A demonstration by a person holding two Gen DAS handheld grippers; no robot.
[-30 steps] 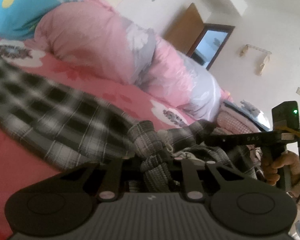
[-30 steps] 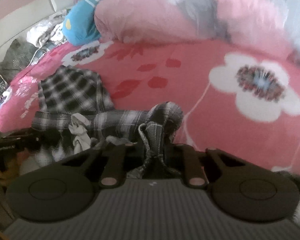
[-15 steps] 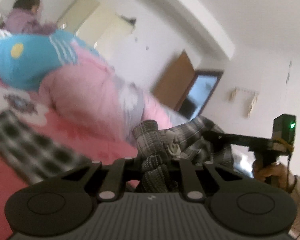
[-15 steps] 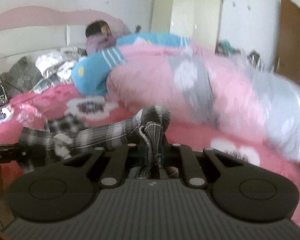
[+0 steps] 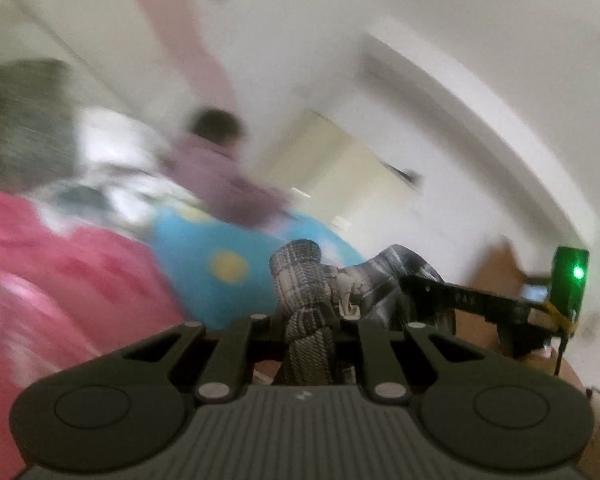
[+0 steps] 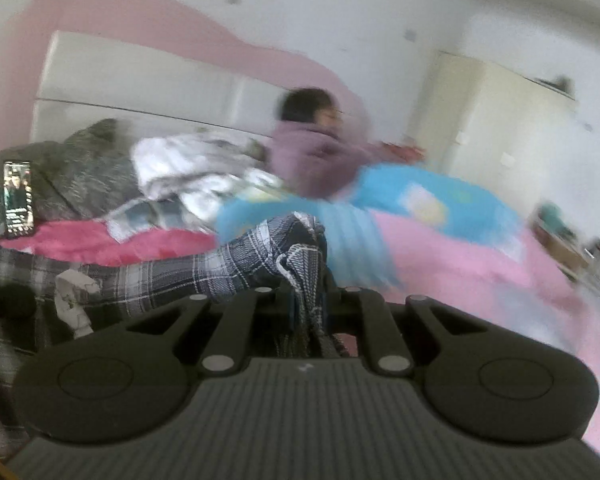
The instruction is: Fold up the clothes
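Two grippers lifted above the pink bed (image 6: 480,264), left gripper (image 5: 306,320) pinching a bunched end of the plaid garment (image 6: 204,268), right gripper (image 6: 306,300) clamped on the other end, cloth stretched between them, right gripper's handle at three o'clock in the left view.

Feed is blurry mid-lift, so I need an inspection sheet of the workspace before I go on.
Surface: bed with pink floral cover, rumpled.
Job's things: plaid garment stretched in the air between both claws.
Clutter: phone propped at the left; blue cushion; pink quilt; grey and white bedding heap.
Grippers: left claw and right claw both clamped on plaid cloth.
Cables: a thin lead below the right claw's handle.
Surroundings: person in a purple top on the bed; cream wardrobe; pink headboard.
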